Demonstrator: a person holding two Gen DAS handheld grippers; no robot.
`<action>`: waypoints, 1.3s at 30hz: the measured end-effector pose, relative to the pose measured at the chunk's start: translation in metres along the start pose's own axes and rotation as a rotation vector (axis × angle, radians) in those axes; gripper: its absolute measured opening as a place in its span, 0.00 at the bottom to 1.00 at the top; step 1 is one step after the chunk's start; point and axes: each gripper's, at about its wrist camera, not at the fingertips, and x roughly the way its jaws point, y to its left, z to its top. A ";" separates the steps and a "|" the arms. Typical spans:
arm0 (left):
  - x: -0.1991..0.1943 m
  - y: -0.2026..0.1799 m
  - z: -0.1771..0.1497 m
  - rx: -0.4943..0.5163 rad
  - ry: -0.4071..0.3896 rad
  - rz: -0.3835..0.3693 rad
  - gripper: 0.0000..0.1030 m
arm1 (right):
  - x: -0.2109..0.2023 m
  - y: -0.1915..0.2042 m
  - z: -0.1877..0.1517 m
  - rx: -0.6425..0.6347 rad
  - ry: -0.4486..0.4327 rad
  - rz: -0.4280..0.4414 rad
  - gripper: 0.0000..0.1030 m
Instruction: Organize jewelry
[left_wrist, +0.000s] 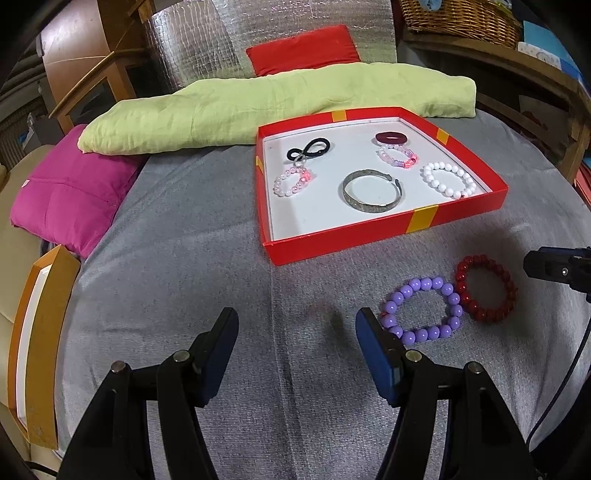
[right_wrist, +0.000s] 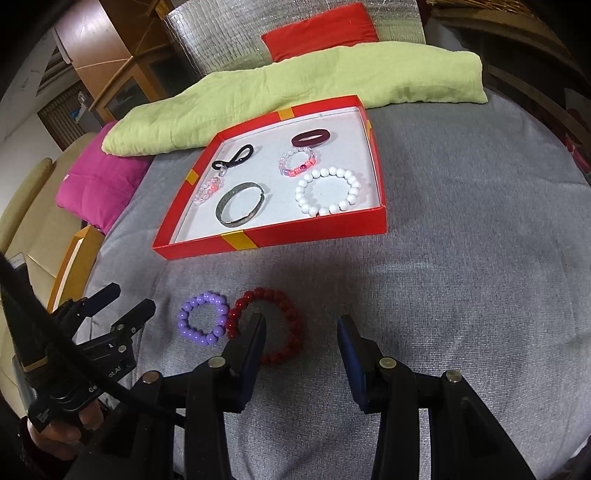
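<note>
A purple bead bracelet (left_wrist: 426, 283) (right_wrist: 207, 295) and a dark red bead bracelet (left_wrist: 509, 291) (right_wrist: 280, 297) lie touching on the grey cloth, in front of the red tray (left_wrist: 351, 238) (right_wrist: 314, 230). In the tray lie a silver bangle (left_wrist: 354, 201), a white bead bracelet (left_wrist: 428, 173), two pink bead bracelets, a black hair tie (left_wrist: 310, 147) and a maroon band (left_wrist: 391, 138). My left gripper (left_wrist: 297, 325) (right_wrist: 129, 299) stands open and empty, just left of the purple bracelet. My right gripper (right_wrist: 301, 328) is open, its left finger (right_wrist: 255, 332) over the red bracelet.
A folded green cloth (left_wrist: 258, 107) lies behind the tray, with a red cushion (left_wrist: 303, 50) beyond it and a magenta cushion (left_wrist: 70, 199) at the left. An orange box lid (left_wrist: 40, 332) stands off the left edge. A wicker basket (left_wrist: 461, 18) sits on a shelf at the right.
</note>
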 end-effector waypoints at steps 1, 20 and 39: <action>0.000 -0.001 0.000 0.005 0.001 -0.003 0.65 | 0.000 0.000 0.000 0.001 0.001 0.000 0.42; 0.005 -0.011 -0.003 0.043 0.025 -0.006 0.65 | -0.004 0.001 0.000 -0.037 -0.017 -0.054 0.47; 0.012 -0.018 -0.005 0.051 0.044 -0.015 0.65 | -0.013 0.011 -0.005 -0.145 -0.074 -0.142 0.49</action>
